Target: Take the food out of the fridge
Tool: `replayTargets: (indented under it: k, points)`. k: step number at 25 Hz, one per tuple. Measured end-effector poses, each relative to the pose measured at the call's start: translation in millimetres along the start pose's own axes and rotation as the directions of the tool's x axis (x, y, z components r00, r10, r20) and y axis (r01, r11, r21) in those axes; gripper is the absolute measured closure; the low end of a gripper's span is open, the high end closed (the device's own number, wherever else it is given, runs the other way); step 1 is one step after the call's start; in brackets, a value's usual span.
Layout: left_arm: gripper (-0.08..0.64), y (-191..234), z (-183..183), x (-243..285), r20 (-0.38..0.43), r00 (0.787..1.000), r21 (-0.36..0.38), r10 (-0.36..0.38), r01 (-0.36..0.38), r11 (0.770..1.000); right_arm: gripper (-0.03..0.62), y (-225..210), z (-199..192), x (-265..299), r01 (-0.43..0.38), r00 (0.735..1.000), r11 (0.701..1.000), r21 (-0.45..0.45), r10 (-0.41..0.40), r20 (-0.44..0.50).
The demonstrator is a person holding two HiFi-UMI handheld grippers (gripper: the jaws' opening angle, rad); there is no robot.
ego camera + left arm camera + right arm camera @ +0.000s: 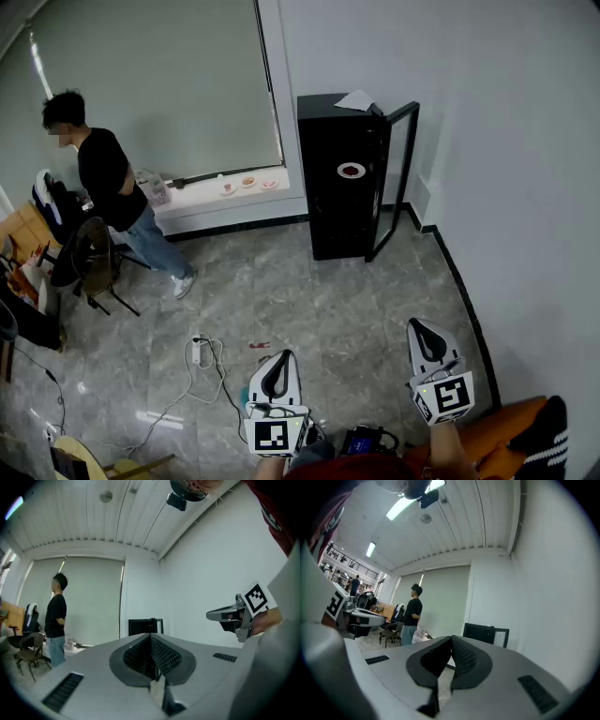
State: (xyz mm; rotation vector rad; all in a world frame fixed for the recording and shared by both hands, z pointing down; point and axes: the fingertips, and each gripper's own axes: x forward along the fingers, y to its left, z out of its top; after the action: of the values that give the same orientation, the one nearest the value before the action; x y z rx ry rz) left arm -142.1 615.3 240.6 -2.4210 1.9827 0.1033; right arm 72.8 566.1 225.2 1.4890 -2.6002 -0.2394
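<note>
A black fridge [345, 178] stands against the far wall with its glass door [399, 176] swung open to the right. A plate of food [352, 171] shows in its dark inside. Both grippers are held low, well short of the fridge, and point toward it. My left gripper [278, 356] is shut with nothing between its jaws; in its own view the closed tips [151, 638] line up under the distant fridge [145, 626]. My right gripper [420, 324] is also shut and empty, its tips [451, 642] left of the fridge [485, 633].
A person [114, 190] stands at the left by a chair [90, 255]. A window ledge [202, 192] carries small plates. A power strip with a cable [198, 352] lies on the grey floor. A sheet of paper [357, 100] rests on the fridge top. White wall runs along the right.
</note>
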Motion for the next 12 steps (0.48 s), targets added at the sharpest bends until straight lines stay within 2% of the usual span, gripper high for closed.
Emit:
replayTargets:
  k: [8,12]
  points:
    - [0.546,-31,3,15,0.008,1.000,0.024,-0.013,0.013,1.000,0.571,-28,-5,-9,0.012,1.000,1.000,0.008,-0.012,0.002]
    - [0.546,-53,1,24,-0.012,1.000,0.046,-0.022,0.023,0.999,0.571,-51,-10,-19,0.024,1.000,1.000,-0.001,-0.024,0.002]
